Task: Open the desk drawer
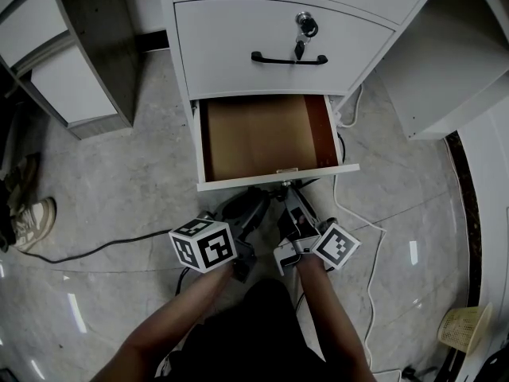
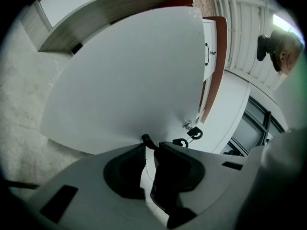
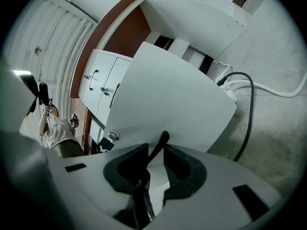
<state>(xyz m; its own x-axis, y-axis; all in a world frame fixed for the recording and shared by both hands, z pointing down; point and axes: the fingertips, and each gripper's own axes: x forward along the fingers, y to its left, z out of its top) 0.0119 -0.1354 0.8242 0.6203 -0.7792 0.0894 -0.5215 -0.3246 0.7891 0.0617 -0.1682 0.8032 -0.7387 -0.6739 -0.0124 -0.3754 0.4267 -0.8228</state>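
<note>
The lower drawer point(image 1: 274, 183) stood partly out of the desk pedestal at the centre of the head view, its brown inside bare. The upper drawer point(image 1: 238, 54) above it was shut, with a key point(image 1: 303, 29) hanging in its lock.

I held both grippers low and level against the lower drawer's white front, because its handle point(image 3: 160, 145) sits on that upright face and can only be taken head-on.

The left gripper point(image 2: 149, 147) was about half closed, its pads nipping the black end of the handle. The right gripper point(image 3: 153, 150) was likewise closed on the handle, which ran slantwise between its pads and bore on both.

I judged that two grips side by side shared the pull evenly, so that the drawer would run straight on its slides. The task appeared largely done, with some travel possibly left.
</note>
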